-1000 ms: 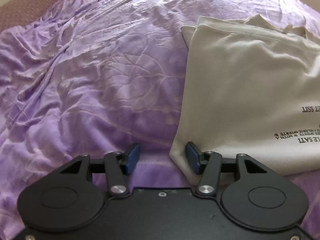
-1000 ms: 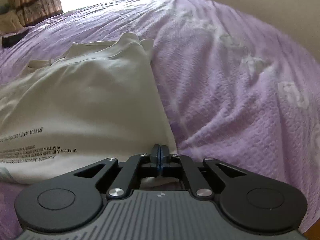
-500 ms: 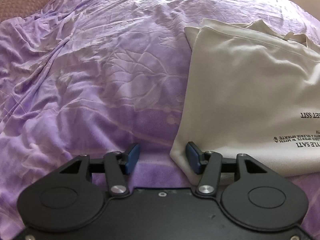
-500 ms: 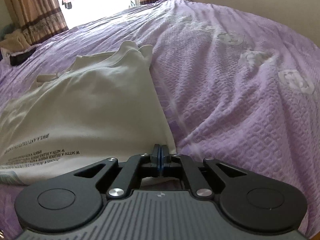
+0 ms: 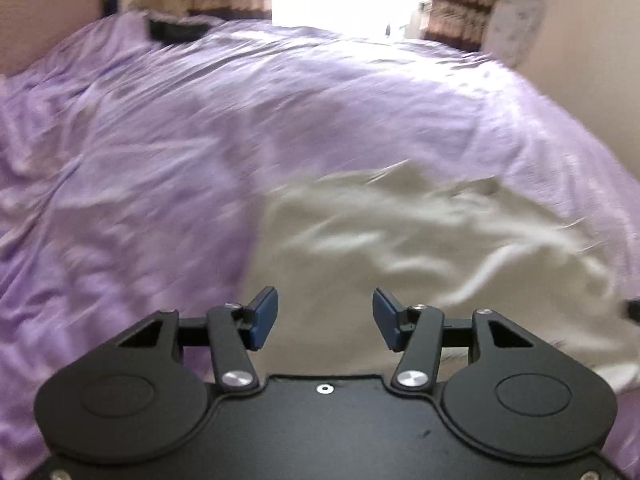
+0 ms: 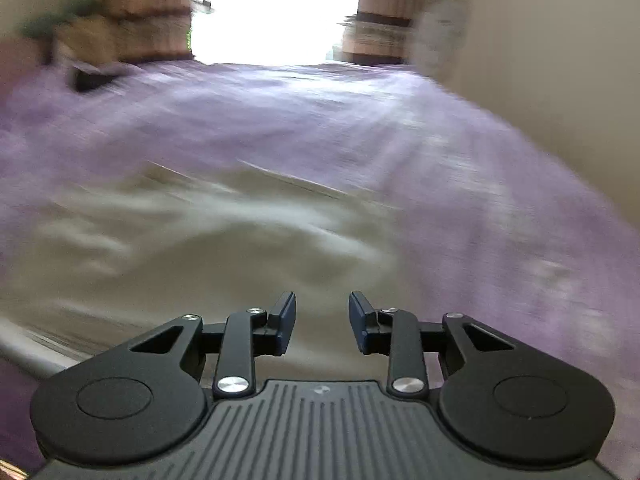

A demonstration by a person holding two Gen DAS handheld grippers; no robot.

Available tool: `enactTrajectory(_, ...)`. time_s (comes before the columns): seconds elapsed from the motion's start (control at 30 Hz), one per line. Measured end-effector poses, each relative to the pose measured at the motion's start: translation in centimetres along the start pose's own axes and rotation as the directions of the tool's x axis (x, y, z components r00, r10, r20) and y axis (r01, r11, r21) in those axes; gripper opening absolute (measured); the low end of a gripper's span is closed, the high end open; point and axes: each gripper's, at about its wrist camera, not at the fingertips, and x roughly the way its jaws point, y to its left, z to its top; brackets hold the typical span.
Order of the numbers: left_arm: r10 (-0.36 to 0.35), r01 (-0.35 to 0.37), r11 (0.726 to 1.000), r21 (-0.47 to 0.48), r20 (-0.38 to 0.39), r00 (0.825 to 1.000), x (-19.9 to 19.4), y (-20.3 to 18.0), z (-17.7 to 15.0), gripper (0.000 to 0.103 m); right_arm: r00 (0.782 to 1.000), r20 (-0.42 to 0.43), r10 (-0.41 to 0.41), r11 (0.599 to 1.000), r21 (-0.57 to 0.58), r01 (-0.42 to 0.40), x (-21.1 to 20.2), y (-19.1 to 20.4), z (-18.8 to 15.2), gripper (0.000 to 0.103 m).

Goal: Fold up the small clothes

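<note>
**Spotter:** What do you have closest in?

**Me:** My left gripper (image 5: 325, 319) has its fingers apart, nothing between them. My right gripper (image 6: 322, 322) is opening, jaws clear of any cloth.

**Spotter:** And the garment?

**Me:** The cream shirt (image 5: 420, 256) lies rumpled on the purple bedspread (image 5: 200, 140), just beyond both grippers. Farther off, curtains (image 6: 144, 12) flank a bright window (image 6: 276, 4).

You see the cream garment (image 5: 420, 248) and purple bed cover (image 6: 460, 152) smeared by blur; the garment's print is unreadable and its near edge hidden.
</note>
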Motion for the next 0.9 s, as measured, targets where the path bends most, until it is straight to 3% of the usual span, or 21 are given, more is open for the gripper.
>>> enactTrajectory(0.1, -0.022, 0.022, 0.999, 0.035, 0.004, 1.0, 1.8, -2.9, 0.4, 0.054, 0.99, 0.005, 0.144, 0.989, -0.021, -0.144, 1.8, 3.3, 1.0, 0.037)
enactTrajectory(0.17, -0.061, 0.061, 0.998, 0.001, -0.048, 0.997, 3.9, -4.0, 0.3, 0.054, 0.989, 0.0, 0.147, 0.987, -0.063, -0.146, 3.6, 5.4, 0.6, 0.041)
enactTrajectory(0.23, -0.104, 0.1, 0.994, -0.042, -0.09, 0.991, 6.1, -4.0, -0.5, 0.055, 0.984, -0.079, 0.159, 0.984, -0.067, -0.164, 6.5, 6.8, -0.4, 0.046)
enactTrajectory(0.27, -0.086, 0.083, 0.996, -0.034, -0.115, 0.99, 7.3, -4.0, -1.0, 0.055, 0.977, -0.133, 0.167, 0.983, -0.055, -0.175, 8.2, 6.8, -1.3, 0.046)
enactTrajectory(0.3, -0.021, 0.023, 1.0, 0.008, -0.173, 0.985, 9.0, -4.0, -1.8, 0.054, 0.972, -0.179, 0.152, 0.985, -0.051, -0.164, 9.3, 6.6, -2.3, 0.043)
enactTrajectory(0.33, 0.019, -0.011, 0.999, 0.044, -0.194, 0.981, 10.0, -3.5, -2.5, 0.054, 0.976, -0.17, 0.139, 0.987, -0.054, -0.15, 9.7, 6.0, -3.0, 0.03)
enactTrajectory(0.4, 0.039, -0.029, 0.998, 0.064, -0.155, 0.987, 10.2, -1.7, -3.1, 0.057, 0.989, -0.117, 0.085, 0.993, -0.07, -0.094, 9.0, 4.5, -3.9, 0.015)
enactTrajectory(0.5, 0.115, -0.109, 0.993, 0.053, -0.139, 0.984, 9.8, 1.1, -2.4, 0.055, 0.993, -0.118, 0.028, 0.996, -0.08, -0.037, 8.1, 1.8, -3.4, 0.014)
enactTrajectory(0.6, 0.208, -0.197, 0.976, 0.09, -0.135, 0.969, 10.1, 3.9, -2.2, 0.058, 0.991, -0.113, -0.071, 0.997, -0.027, 0.068, 7.5, -2.7, -2.6, 0.016)
enactTrajectory(0.63, 0.168, -0.163, 0.985, 0.048, -0.144, 0.975, 10.1, 5.4, -2.4, 0.059, 0.991, -0.11, -0.075, 0.997, 0.007, 0.076, 7.3, -4.4, -2.5, 0.007)
enactTrajectory(0.7, 0.087, -0.101, 0.993, -0.067, -0.18, 0.98, 10.3, 8.0, -2.7, 0.06, 0.989, -0.112, -0.101, 0.989, 0.095, 0.112, 6.6, -7.6, -2.8, 0.007)
enactTrajectory(0.73, 0.072, -0.091, 0.991, -0.103, -0.176, 0.982, 10.4, 8.6, -2.8, 0.061, 0.989, -0.116, -0.089, 0.986, 0.127, 0.104, 6.5, -8.6, -3.0, 0.0)
enactTrajectory(0.77, 0.064, -0.086, 0.989, -0.121, -0.174, 0.983, 10.3, 8.9, -2.9, 0.061, 0.99, -0.125, -0.065, 0.983, 0.165, 0.085, 6.3, -9.6, -3.4, 0.0)
enactTrajectory(0.9, 0.103, -0.114, 0.992, -0.059, -0.162, 0.981, 11.5, 7.9, -3.9, 0.065, 0.992, -0.128, -0.022, 0.967, 0.249, 0.054, 6.5, -11.3, -4.8, 0.0)
